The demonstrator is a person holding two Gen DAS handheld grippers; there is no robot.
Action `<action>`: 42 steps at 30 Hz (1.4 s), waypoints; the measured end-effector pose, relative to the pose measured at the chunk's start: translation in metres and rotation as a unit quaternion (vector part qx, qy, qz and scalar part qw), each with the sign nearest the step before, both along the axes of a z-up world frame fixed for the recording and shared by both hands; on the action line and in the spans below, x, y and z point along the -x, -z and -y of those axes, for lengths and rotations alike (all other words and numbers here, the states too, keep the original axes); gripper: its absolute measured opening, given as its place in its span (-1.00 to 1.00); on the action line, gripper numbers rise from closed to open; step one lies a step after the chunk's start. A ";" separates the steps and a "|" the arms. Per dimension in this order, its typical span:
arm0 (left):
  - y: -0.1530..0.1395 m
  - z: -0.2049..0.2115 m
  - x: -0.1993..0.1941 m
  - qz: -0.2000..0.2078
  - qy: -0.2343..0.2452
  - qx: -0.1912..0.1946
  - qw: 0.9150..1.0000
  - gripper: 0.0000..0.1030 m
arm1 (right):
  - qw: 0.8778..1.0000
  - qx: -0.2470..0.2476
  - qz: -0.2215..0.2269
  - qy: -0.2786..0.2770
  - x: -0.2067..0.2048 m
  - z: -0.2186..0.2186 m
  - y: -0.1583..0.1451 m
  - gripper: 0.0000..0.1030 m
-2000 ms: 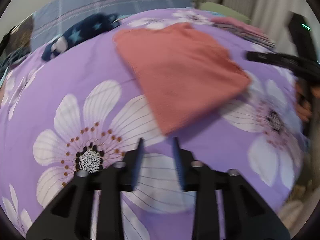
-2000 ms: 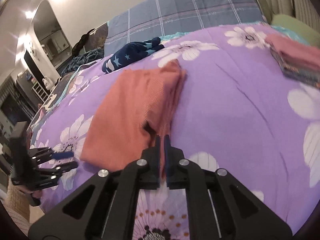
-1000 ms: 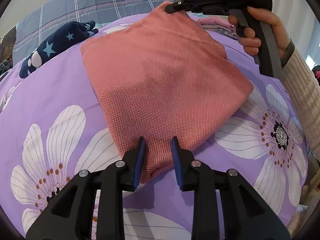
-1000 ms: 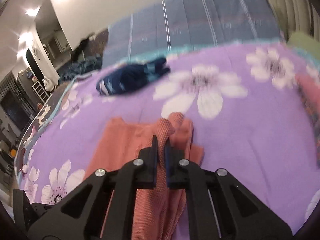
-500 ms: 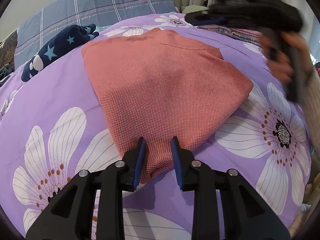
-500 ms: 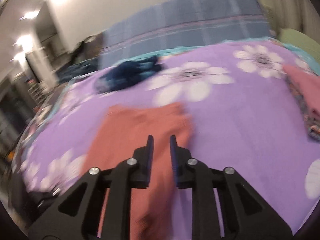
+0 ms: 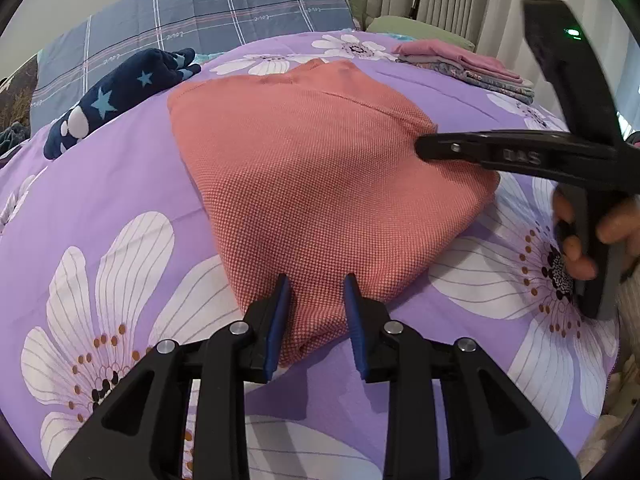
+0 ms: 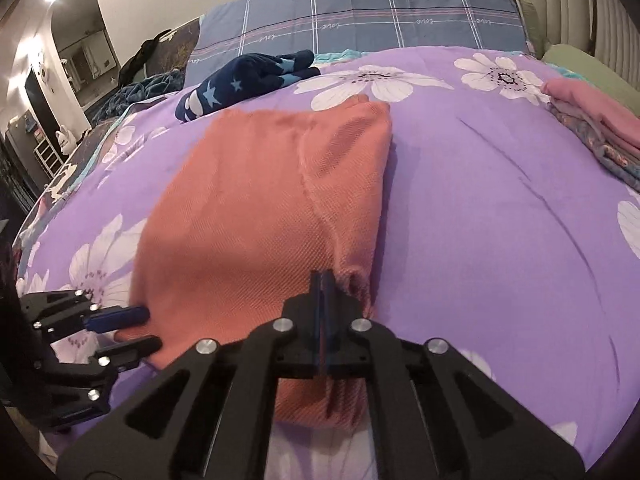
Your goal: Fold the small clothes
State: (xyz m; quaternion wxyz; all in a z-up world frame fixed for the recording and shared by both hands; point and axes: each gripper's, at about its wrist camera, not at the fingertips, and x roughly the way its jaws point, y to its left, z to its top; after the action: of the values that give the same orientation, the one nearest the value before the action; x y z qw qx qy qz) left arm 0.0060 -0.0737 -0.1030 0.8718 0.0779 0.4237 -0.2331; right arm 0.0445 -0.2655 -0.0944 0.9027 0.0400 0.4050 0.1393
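A salmon knitted cloth lies folded flat on the purple flowered bedspread. My left gripper is open, and the cloth's near corner lies between its blue pads. The right wrist view shows that gripper at the cloth's left corner. My right gripper has its jaws closing and standing together, with no cloth visible between them. Its tip rests at the cloth's folded right edge, beside a small pucker. From the left wrist view, the right gripper reaches in from the right, held by a hand.
A navy garment with stars lies behind the cloth on the left. A stack of folded pink and patterned clothes sits at the back right. A blue checked pillow lies along the head of the bed. The bed's edge runs along the lower right.
The right gripper let go of the cloth's far corner, which dropped flat. It then came down to the near right edge and shut. The left gripper stayed at the near corner.
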 end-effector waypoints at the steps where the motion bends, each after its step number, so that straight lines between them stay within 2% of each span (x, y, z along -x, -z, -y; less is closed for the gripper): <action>1: 0.000 0.000 0.001 0.003 -0.001 -0.001 1.000 -0.42 | 1.000 0.002 0.006 -0.006 0.008 0.000 -0.003 -0.89; 3: 0.000 0.002 0.002 0.007 0.000 -0.007 1.000 -0.42 | 1.000 0.013 0.016 -0.008 0.018 0.001 -0.006 -0.87; 10: -0.002 0.004 0.004 0.011 -0.004 -0.013 1.000 -0.41 | 1.000 -0.009 -0.016 0.000 0.033 0.012 0.010 -0.81; 12: -0.005 0.005 0.005 0.012 -0.009 -0.016 1.000 -0.40 | 1.000 -0.002 -0.016 0.002 0.033 0.009 0.008 -0.80; 17: -0.020 0.004 0.011 0.021 -0.014 -0.014 1.000 -0.29 | 1.000 0.020 0.012 -0.014 0.043 -0.003 -0.006 -0.49; 21: -0.031 0.007 0.011 0.035 -0.015 -0.018 0.999 -0.19 | 0.999 0.009 0.025 -0.026 0.046 -0.003 -0.014 -0.40; 25: -0.018 0.012 0.003 0.018 -0.015 -0.041 0.999 -0.18 | 1.000 0.020 -0.008 -0.005 0.033 0.003 0.005 -0.40; 26: -0.011 0.013 0.001 0.006 -0.017 -0.052 0.998 -0.18 | 1.000 0.015 -0.009 -0.005 0.033 0.005 0.006 -0.40; 29: -0.013 0.013 0.002 0.011 -0.012 -0.055 0.998 -0.17 | 1.000 -0.001 -0.002 -0.010 0.033 0.009 -0.003 -0.35; 31: -0.021 0.011 0.001 0.017 -0.008 -0.049 0.999 -0.12 | 1.000 -0.004 0.005 -0.004 0.032 0.013 -0.010 -0.20; 36: -0.040 0.004 -0.013 0.035 -0.018 -0.031 0.999 0.22 | 1.000 -0.021 0.006 0.014 0.014 0.031 -0.026 -0.10; 39: -0.042 -0.005 -0.039 0.032 -0.046 -0.029 0.998 0.23 | 0.999 -0.032 -0.014 0.015 -0.004 0.036 -0.025 -0.01; 42: -0.037 -0.018 -0.069 0.003 -0.072 -0.002 0.997 0.23 | 0.999 -0.042 -0.027 0.016 -0.021 0.038 -0.022 0.04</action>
State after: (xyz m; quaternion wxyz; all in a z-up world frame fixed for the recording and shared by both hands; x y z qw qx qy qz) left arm 0.0748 -0.0554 -0.0663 0.8875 0.0499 0.4260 -0.1685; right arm 0.0655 -0.3038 -0.0721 0.8911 0.0879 0.4222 0.1410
